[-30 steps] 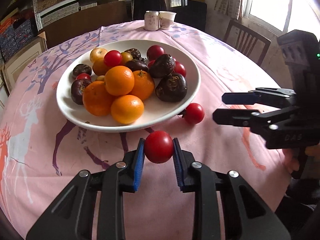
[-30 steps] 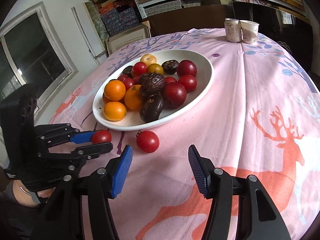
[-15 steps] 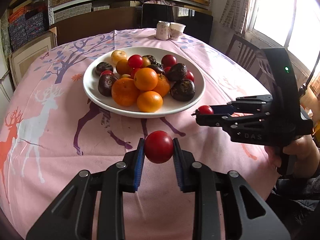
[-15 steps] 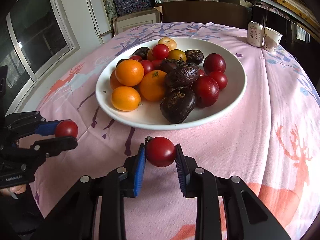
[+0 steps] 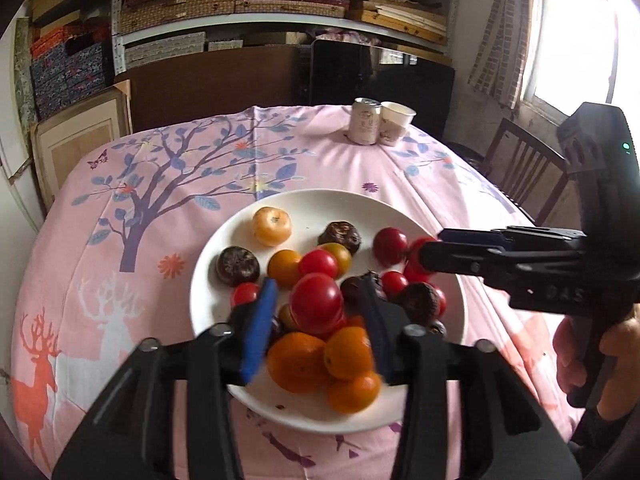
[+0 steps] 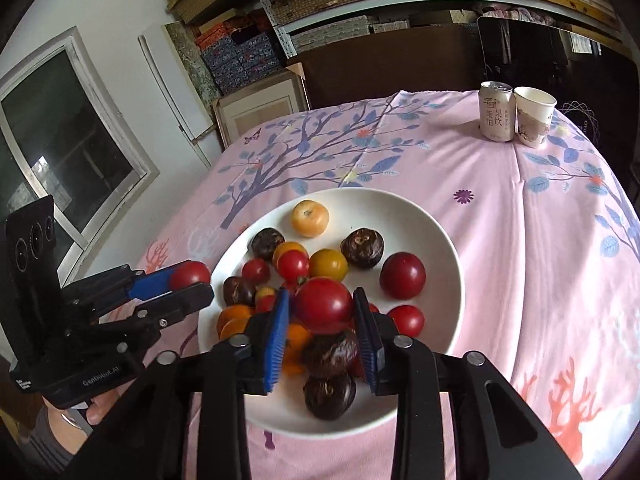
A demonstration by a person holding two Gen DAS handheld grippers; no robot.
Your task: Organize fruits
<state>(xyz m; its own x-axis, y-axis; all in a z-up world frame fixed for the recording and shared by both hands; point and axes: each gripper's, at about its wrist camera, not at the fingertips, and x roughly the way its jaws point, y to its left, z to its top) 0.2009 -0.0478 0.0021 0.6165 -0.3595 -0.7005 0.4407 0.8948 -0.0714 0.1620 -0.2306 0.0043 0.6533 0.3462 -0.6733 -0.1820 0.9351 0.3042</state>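
Note:
A white plate (image 5: pixel 206 300) (image 6: pixel 440 248) holds oranges (image 5: pixel 296 360), red tomatoes (image 6: pixel 402 276) and dark wrinkled fruits (image 6: pixel 332 396). My left gripper (image 5: pixel 316 284) (image 6: pixel 200 280) hangs over the plate's near side with its jaws opening. A red tomato (image 5: pixel 316 304) sits between the blue pads with a gap on each side. My right gripper (image 6: pixel 320 294) (image 5: pixel 424 254) is over the plate's right side, its jaws opening too. Another red tomato (image 6: pixel 324 304) lies between its pads, just clear of them, above the piled fruit.
A drink can (image 5: pixel 364 120) and a paper cup (image 5: pixel 396 122) stand at the table's far edge. The round table wears a pink printed cloth (image 6: pixel 540 240). A wooden chair (image 5: pixel 524 168) stands to the right; shelves of boxes line the back wall.
The right gripper shut on the tomato lying by the plate. Both grippers then rose and moved in over the plate with their tomatoes, and both pairs of jaws have spread off them.

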